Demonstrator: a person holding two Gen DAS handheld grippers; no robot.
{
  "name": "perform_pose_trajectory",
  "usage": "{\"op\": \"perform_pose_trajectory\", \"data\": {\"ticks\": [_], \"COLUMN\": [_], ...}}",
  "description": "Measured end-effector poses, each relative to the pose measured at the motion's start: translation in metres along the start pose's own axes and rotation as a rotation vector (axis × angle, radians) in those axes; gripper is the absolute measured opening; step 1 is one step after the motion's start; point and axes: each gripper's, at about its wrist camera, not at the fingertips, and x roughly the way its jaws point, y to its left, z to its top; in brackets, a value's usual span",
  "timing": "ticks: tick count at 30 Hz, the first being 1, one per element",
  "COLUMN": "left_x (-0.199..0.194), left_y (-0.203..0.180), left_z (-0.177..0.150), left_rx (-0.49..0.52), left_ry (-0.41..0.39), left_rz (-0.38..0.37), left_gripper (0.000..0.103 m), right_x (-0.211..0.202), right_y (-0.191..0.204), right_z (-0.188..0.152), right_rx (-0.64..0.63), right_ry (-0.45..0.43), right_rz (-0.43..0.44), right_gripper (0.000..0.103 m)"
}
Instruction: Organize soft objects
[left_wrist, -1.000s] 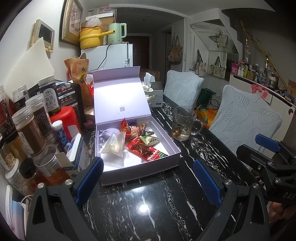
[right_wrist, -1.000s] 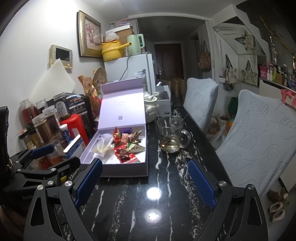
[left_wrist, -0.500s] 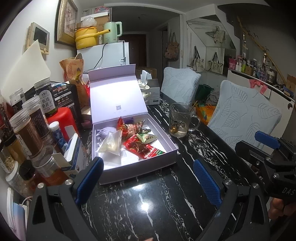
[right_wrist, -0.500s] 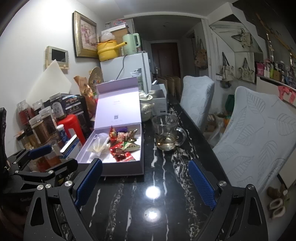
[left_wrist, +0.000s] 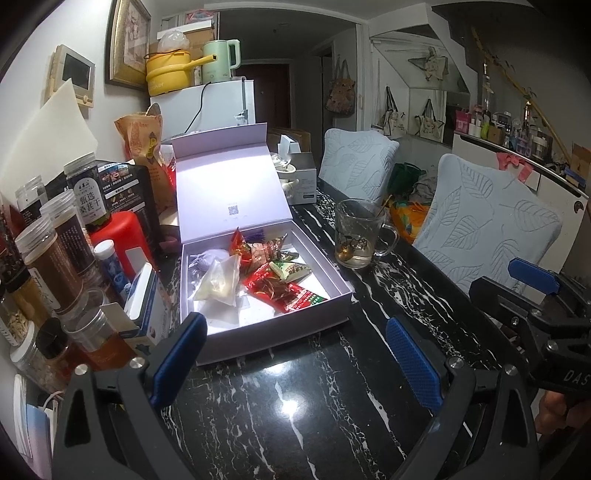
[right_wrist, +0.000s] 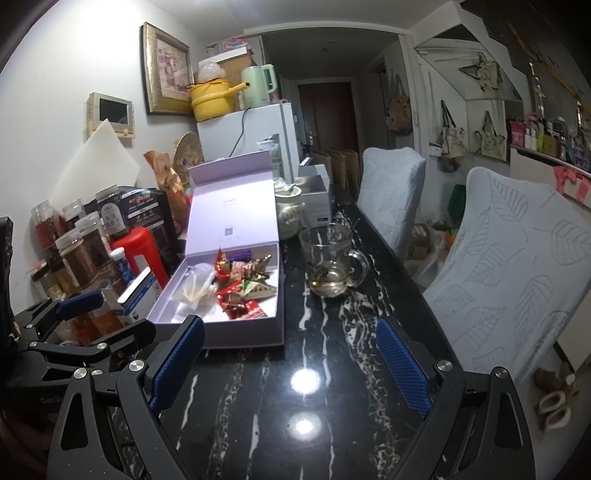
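An open lilac box (left_wrist: 273, 334) (right_wrist: 236, 338) with its lid upright sits on the black marble table. Inside lie a red snack packet (left_wrist: 284, 293) (right_wrist: 240, 306), a clear bag of pale contents (left_wrist: 219, 282) (right_wrist: 192, 288), a green-white packet (left_wrist: 291, 271) and several small wrapped sweets (left_wrist: 258, 251). My left gripper (left_wrist: 295, 354) is open and empty, just in front of the box. My right gripper (right_wrist: 290, 358) is open and empty, to the right of the box. Each gripper shows at the edge of the other's view.
A glass mug (left_wrist: 360, 234) (right_wrist: 330, 264) with liquid stands right of the box. Jars, a red bottle (left_wrist: 127, 236) and cartons (left_wrist: 147, 299) crowd the left side. Two cushioned chairs (left_wrist: 487, 221) stand along the table's right edge. A white pot (right_wrist: 288, 214) stands behind.
Both grippers have drawn back slightly from the box and risen a little. Nothing on the table has moved; both stay open and empty.
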Motion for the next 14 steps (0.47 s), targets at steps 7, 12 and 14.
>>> {"op": "perform_pose_trajectory", "data": {"ticks": [7,12,14], "left_x": [-0.0013,-0.0009,-0.0005], "left_y": [0.0004,0.0008,0.0007], "left_z": [-0.0001,-0.0002,-0.0005], "left_rx": [-0.008,-0.013,-0.014], "left_ry": [-0.011,-0.007,-0.004], "left_rz": [-0.01,-0.015,-0.017], "left_gripper": [0.099,0.099,0.099], "right_x": [0.0006,0.0017,0.002], "right_y": [-0.0007,-0.001,-0.0007], "right_z": [-0.0001,-0.0006,-0.0011], "right_rx": [0.002,0.003,0.004], "right_ry": [0.001,0.004,0.005], "right_rz": [0.001,0.001,0.002], "right_gripper": [0.095,0.095,0.095]}}
